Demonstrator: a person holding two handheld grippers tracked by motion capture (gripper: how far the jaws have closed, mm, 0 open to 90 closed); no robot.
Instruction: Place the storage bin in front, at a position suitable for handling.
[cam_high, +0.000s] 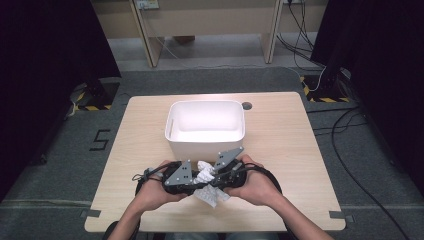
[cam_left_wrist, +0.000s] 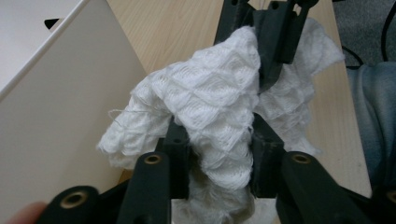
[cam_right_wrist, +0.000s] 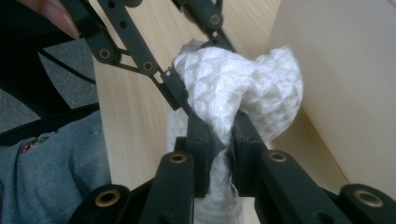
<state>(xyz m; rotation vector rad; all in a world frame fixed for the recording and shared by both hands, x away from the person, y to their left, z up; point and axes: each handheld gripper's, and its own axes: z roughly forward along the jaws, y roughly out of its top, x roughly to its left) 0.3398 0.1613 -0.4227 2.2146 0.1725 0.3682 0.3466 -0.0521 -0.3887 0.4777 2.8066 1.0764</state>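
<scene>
High view looks down on a light wooden table where two hands meet at the near edge, each holding a black gripper. The left gripper and the right gripper point toward each other, and a white waffle-weave cloth is bunched between them, part of it lying on the table just near of them.

Left gripper view shows that gripper's jaws clamped on a fold of the cloth, with the right gripper gripping the same cloth farther off. Right gripper view shows its own jaws pressed together on the cloth, and the left gripper biting it from the far side.

Just beyond the grippers stands a white plastic tub, its near wall very close to the cloth; in the gripper views that wall rises right beside the bundle. A small dark hole sits in the tabletop at the far right of the tub. On the grey floor left of the table a mark like the figure 5 is taped. Yellow-and-black striped tape marks the floor at the far corners, and cables trail across the floor on the right.
</scene>
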